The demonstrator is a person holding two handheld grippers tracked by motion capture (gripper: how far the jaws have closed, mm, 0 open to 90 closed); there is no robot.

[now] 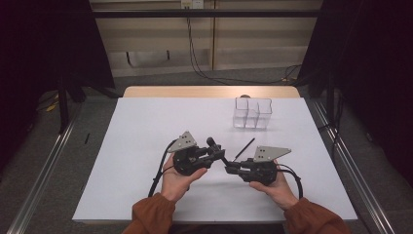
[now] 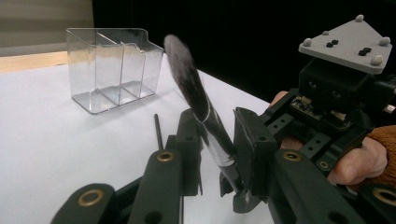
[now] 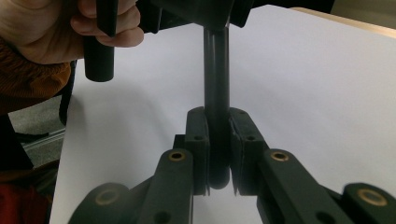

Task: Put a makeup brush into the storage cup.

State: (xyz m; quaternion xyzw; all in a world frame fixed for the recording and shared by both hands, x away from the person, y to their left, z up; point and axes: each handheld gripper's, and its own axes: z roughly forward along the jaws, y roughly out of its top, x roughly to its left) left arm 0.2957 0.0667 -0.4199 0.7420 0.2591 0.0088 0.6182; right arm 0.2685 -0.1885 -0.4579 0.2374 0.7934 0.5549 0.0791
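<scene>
A makeup brush (image 2: 187, 79) with a dark bristle head, silver ferrule and black handle is held between both grippers above the white table (image 1: 146, 136). My left gripper (image 2: 217, 135) is shut on the brush at the ferrule, with the bristles sticking up past the jaws. My right gripper (image 3: 218, 140) is shut on the end of the brush handle (image 3: 215, 84). In the high view the left gripper (image 1: 218, 153) and right gripper (image 1: 230, 168) meet tip to tip at the brush (image 1: 217, 150), near the table's front middle.
A clear plastic organizer (image 1: 252, 113) with several compartments stands empty at the back right; it also appears ahead in the left gripper view (image 2: 112, 70). A thin black stick (image 1: 245, 148) lies on the table between the organizer and the grippers. Cables trail from both grippers.
</scene>
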